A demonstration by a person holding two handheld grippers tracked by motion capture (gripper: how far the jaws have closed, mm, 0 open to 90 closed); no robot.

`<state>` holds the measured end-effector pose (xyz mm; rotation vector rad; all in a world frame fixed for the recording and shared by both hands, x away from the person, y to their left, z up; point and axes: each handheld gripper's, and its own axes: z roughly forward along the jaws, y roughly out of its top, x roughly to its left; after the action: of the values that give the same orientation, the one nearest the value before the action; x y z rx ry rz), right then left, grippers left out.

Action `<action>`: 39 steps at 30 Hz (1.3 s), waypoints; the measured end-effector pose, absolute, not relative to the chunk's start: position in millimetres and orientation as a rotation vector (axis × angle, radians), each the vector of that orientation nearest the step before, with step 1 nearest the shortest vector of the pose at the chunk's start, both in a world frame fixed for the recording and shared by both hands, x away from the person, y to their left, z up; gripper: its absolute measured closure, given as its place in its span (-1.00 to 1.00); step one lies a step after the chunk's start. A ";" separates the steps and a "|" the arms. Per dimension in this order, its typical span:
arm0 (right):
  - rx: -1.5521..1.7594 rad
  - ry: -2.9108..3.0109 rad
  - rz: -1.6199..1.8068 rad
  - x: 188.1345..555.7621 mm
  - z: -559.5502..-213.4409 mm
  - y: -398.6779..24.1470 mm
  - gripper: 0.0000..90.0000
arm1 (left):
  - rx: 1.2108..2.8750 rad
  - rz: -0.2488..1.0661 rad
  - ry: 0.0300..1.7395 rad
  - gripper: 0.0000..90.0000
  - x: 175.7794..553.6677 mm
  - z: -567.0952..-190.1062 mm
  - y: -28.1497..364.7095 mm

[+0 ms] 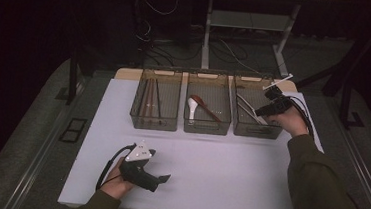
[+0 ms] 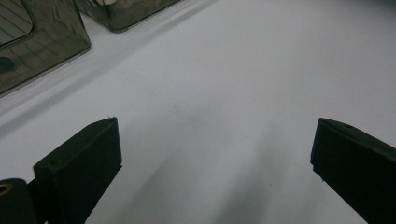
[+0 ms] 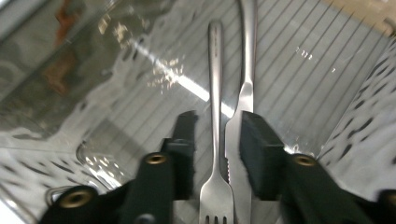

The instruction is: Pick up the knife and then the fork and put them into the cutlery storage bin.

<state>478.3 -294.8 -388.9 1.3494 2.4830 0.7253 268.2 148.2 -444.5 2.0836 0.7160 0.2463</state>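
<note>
1. Nearest the person, the left gripper rests low over the bare white table, its jaws spread wide with nothing between them.
2. Farther back, three smoky see-through bins stand side by side in a row across the table, close together.
3. The left bin holds a few long dark sticks, lying lengthwise from near to far; they look like chopsticks, though I cannot tell for sure.
4. The middle bin holds a white spoon and, crossing beside it, a reddish-brown spoon.
5. The right bin holds the metal cutlery: a fork and a knife lie side by side on its ribbed floor, handles pointing away.
6. The right gripper reaches into that right bin from the right. Its jaws stand narrowly apart, astride the fork's neck; I see no pad pressing on it, and the knife's blade passes partly under the right jaw.
</note>
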 end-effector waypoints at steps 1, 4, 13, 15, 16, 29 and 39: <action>1.353 2.469 0.743 476.8 -388.2 -295.5 0.35 | 2.083 0.245 0.717 -0.98 268.1 -444.6 148.0; 1.354 2.439 0.828 470.2 -386.4 -300.7 0.21 | 2.086 0.246 0.712 -0.98 267.9 -444.4 147.5; 1.336 2.387 1.045 447.0 -375.0 -315.4 0.04 | 2.084 0.244 0.713 -0.98 268.5 -444.6 146.7; 1.317 2.356 1.073 439.3 -371.1 -317.8 0.01 | 2.085 0.242 0.713 -0.98 268.6 -444.9 146.5; 1.307 2.349 1.089 435.7 -369.8 -318.9 -0.01 | 2.085 0.241 0.713 -0.98 268.7 -444.9 146.5; 1.243 2.317 1.188 388.6 -372.7 -311.0 -0.48 | 2.088 0.240 0.709 -0.98 269.0 -444.7 145.8; 1.165 2.300 1.185 353.5 -390.6 -302.2 -0.61 | 2.085 0.242 0.711 -0.98 268.8 -444.2 146.3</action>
<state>353.5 -302.2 -390.6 1.1654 2.2996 1.1850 268.8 146.3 -444.2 2.0850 0.7107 0.2418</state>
